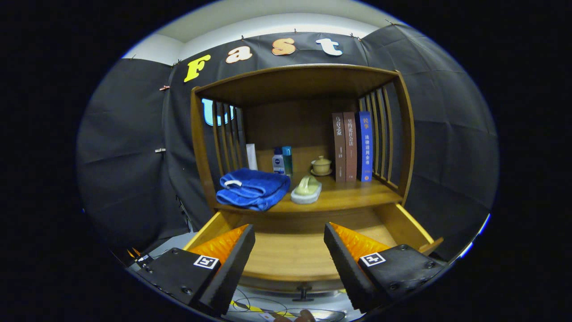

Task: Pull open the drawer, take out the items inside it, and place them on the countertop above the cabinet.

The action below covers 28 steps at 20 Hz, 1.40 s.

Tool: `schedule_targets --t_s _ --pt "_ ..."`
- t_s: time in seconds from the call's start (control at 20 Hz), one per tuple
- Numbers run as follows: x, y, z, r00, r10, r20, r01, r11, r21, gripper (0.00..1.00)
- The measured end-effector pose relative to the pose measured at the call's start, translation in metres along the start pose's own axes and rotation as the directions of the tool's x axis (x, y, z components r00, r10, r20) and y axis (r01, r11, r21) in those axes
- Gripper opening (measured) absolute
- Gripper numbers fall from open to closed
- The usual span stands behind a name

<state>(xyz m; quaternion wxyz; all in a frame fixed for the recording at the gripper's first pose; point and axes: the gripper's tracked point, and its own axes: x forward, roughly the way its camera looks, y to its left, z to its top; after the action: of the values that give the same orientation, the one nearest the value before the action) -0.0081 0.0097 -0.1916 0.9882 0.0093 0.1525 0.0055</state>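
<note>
A wooden cabinet stands ahead with its drawer (pixel 404 226) pulled out toward me. The drawer's bare wooden floor shows between and beyond my fingers, and nothing lies on the part I can see. Its dark knob (pixel 304 293) sticks out below the front edge. On the countertop (pixel 353 197) above the drawer lie a folded blue towel (pixel 252 188) and a pale green brush on a white base (pixel 306 190). My gripper (pixel 289 241) hovers over the drawer's front, open, with nothing between its fingers.
At the back of the countertop stand a white tube (pixel 251 156), two small bottles (pixel 282 162), a lidded ceramic cup (pixel 321 166) and three upright books (pixel 353 146). Slatted wooden sides and a top board enclose the shelf. Cables lie on the floor below the drawer.
</note>
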Motion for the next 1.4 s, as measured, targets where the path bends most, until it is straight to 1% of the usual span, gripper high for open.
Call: schedule_targets --t_s 0.15,0.25,0.45,0.6,0.7,0.9,1.1,1.2,1.4 --pt "-0.022 -0.004 -0.038 1.0 -0.016 -0.012 0.016 1.0 0.008 0.99" --pt "-0.031 -0.004 -0.061 0.999 -0.013 -0.034 0.013 1.0 0.018 0.99" --pt "-0.029 -0.021 -0.094 0.996 -0.063 -0.063 0.066 0.997 0.049 0.99" --pt "-0.017 -0.028 -0.12 0.991 -0.077 -0.108 0.085 0.994 0.065 0.99" --pt "-0.011 -0.035 -0.125 0.988 -0.093 -0.12 0.101 0.993 0.064 0.99" --pt "0.004 -0.037 -0.127 0.987 -0.105 -0.125 0.11 0.993 0.036 0.99" --pt "0.007 -0.035 -0.124 0.986 -0.116 -0.119 0.121 0.992 0.037 1.0" --pt "0.011 -0.035 -0.123 0.985 -0.12 -0.123 0.123 0.992 0.018 1.0" --pt "0.035 -0.038 -0.116 0.983 -0.119 -0.138 0.124 0.992 0.026 1.0"
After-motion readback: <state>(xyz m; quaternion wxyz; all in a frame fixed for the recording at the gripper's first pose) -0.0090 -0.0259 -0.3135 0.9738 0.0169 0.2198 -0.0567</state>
